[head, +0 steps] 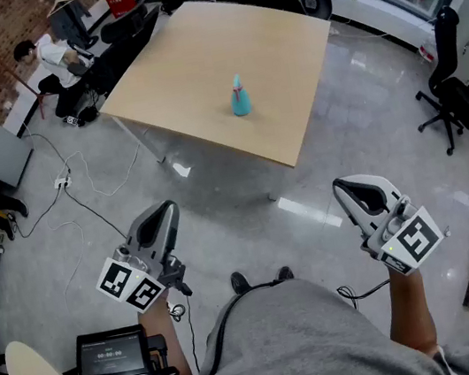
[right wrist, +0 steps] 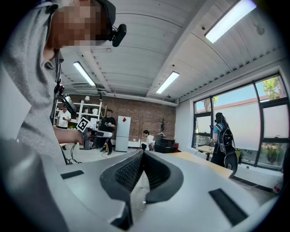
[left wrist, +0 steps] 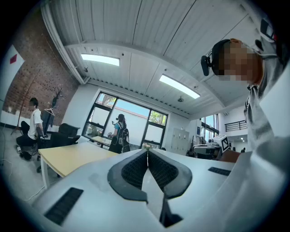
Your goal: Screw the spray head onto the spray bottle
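Note:
A teal spray bottle (head: 239,98) stands upright on the light wooden table (head: 195,63), some way ahead of me; whether its spray head is separate I cannot tell at this distance. My left gripper (head: 166,208) is held low at the lower left, over the floor and short of the table, jaws shut with nothing between them. My right gripper (head: 342,188) hangs at the lower right, likewise shut and empty. In the left gripper view the pads (left wrist: 136,168) meet at the tips, and in the right gripper view the pads (right wrist: 128,171) also touch.
Grey polished floor lies between me and the table. A black office chair (head: 452,94) stands at the right. A seated person (head: 59,60) works at a desk at the far left, cables (head: 85,204) trail on the floor, and a person with a backpack (left wrist: 119,134) stands by the windows.

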`<state>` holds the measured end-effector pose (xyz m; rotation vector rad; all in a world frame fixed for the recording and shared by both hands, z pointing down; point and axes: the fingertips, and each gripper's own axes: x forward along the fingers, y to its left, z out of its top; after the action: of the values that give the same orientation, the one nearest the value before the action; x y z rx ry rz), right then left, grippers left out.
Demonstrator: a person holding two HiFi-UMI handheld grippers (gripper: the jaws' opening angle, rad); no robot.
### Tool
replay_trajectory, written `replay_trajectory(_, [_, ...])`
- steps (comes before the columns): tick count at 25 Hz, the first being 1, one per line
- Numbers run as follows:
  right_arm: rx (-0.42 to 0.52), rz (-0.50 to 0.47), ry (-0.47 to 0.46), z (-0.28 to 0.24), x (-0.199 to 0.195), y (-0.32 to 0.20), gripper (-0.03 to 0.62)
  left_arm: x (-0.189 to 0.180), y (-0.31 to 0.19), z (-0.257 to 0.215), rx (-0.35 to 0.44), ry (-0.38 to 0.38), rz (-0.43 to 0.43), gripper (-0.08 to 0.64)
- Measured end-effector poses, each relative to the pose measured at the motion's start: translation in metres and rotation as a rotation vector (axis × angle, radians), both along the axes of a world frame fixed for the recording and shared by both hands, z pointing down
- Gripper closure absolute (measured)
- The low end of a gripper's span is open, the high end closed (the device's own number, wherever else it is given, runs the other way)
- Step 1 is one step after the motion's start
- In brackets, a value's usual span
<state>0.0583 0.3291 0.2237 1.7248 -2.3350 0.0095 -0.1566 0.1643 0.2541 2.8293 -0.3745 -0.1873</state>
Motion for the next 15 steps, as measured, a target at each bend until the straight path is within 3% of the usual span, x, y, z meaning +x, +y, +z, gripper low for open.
replay_trajectory(8, [0.023,0.01,0.012,-0.01,-0.028,0.003,0.588,-0.04,0.002,0.0,0.029,-0.023,-0.011,0.554])
replay_trajectory(15, [0.018,0.024,0.006,-0.009,-0.034,0.01,0.588,-0.049,0.011,0.001,0.037,-0.045,0.001,0.554])
